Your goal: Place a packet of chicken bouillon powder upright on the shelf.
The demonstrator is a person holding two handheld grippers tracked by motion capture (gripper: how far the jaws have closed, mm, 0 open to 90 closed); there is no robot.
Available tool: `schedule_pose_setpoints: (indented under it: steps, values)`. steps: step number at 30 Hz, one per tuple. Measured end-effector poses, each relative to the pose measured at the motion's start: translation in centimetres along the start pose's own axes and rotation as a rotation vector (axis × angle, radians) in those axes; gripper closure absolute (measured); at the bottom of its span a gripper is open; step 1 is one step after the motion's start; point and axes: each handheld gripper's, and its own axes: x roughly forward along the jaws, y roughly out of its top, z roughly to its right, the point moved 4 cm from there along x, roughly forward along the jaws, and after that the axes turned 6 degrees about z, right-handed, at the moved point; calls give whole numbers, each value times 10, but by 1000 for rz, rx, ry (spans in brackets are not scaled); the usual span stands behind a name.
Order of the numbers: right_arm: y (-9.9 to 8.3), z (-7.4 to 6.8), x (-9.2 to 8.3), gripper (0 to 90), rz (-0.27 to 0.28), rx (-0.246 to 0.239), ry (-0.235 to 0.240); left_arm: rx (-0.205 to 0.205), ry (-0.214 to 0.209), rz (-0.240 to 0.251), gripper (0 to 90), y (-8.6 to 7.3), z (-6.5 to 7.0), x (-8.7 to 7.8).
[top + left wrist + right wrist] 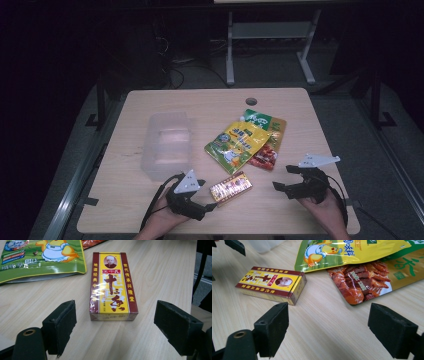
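One red-and-yellow cardboard box (113, 287) is lying just ahead of the left gripper (125, 322), whose jaws are gaping empty, as are the right gripper's (337, 325). Two foil pouches are overlapping: yellow-green pouch (236, 144) over red-gold pouch (268, 145). One clear plastic bin (166, 144) is sitting empty.

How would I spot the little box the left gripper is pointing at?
Look at the wooden table, near its front edge between the two hands. The box lies flat just ahead of the open left gripper, apart from the snack bags. It alone is a small stiff carton: yellow face, dark red borders, large red characters.
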Motion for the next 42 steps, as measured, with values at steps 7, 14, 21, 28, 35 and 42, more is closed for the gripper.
schedule_pose_setpoints:
  steps: [7,14,21,28,35,42]
  values:
    - [-1,3,-2,162,4,24,-2,-3,1,-3,172,1,0,0]
    - [2,4,-4,163,19,57,-17,1,10,7,172,4,3,0]
    - [19,3,-4,152,34,97,-19,13,25,33,206,22,4,-1]
    - [54,7,9,140,26,91,-21,25,50,26,258,42,-6,6]
    - [84,22,29,152,-11,125,-56,17,71,12,339,70,-15,24]
    - [101,39,45,162,-38,154,-82,20,85,-5,431,90,-31,48]
